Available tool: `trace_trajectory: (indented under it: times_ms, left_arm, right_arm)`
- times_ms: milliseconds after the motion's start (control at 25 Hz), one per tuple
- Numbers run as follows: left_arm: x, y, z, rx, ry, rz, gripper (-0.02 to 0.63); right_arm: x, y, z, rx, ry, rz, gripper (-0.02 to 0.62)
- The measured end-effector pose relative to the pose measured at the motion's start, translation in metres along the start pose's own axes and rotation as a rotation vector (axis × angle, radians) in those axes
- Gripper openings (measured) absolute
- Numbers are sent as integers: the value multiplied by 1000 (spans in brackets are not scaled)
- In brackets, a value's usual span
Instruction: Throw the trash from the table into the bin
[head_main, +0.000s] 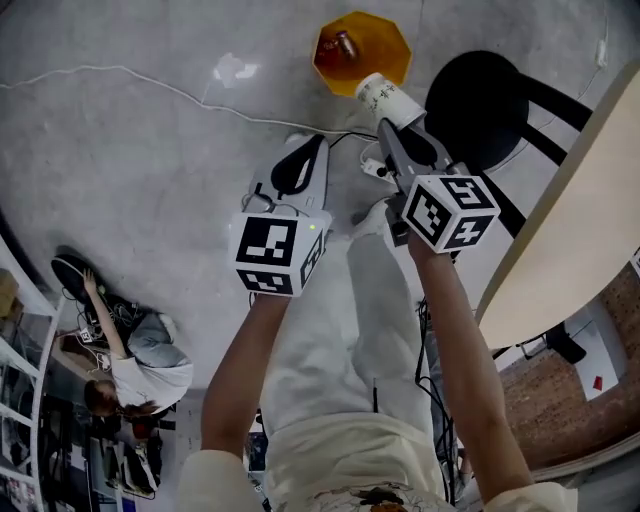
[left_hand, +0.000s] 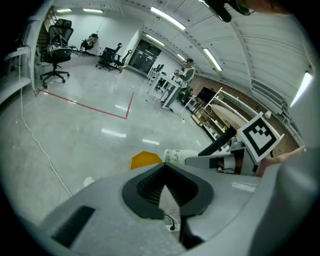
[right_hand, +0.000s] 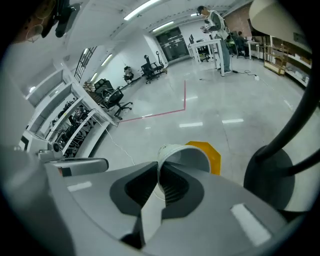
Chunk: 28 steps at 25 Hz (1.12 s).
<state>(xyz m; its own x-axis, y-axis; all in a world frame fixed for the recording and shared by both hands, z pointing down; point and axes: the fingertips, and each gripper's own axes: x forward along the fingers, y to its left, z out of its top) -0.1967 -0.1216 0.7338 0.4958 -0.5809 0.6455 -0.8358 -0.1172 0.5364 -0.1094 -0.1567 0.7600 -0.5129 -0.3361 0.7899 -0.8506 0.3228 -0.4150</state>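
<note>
White paper cup (head_main: 388, 100) is clamped by its rim wall in the right gripper (head_main: 390, 128), whose jaws are nearly closed on it. Both forearms reach forward and down. The left gripper (head_main: 316, 146) points down alongside, jaws together and empty. In the head view, the cup's far end overlaps the near rim of the orange bin (head_main: 362, 50) on the floor. A black stool base (head_main: 485, 105) and the table edge (head_main: 580, 200) bound the right side. Grey floor (head_main: 150, 180) extends to the left.
</note>
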Motion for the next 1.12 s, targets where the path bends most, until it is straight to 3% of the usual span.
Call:
trace_trajectory:
  times_ms: [80,280,600,840,880,960,1120]
  left_arm:
    - [24,12,-9,-4,14,0,6]
    - [88,39,-19,25,45,9,6]
    - [186,70,-23,132,109,11,6]
    - [234,90,-50,139,164,16,6]
    - [238,94,-52,138,169,25,6]
    - [240,98,-54,130,170,38,6]
    - [229,96,-58,140,172,41,6]
  right_arm:
    - [18,-13,-2,1,11,-25,25]
    - [63,-44,-5,-106,61,-42,25]
    - [136,-96,-28,-114,171,-54,25]
    - [187,-127,-49,-119,231,-89,26]
    - [192,-131,-52,-101,231,-92,33]
    - [196,-135,-52,-58,219,-97,152]
    - [185,-131,-49,-40,188,-109,167]
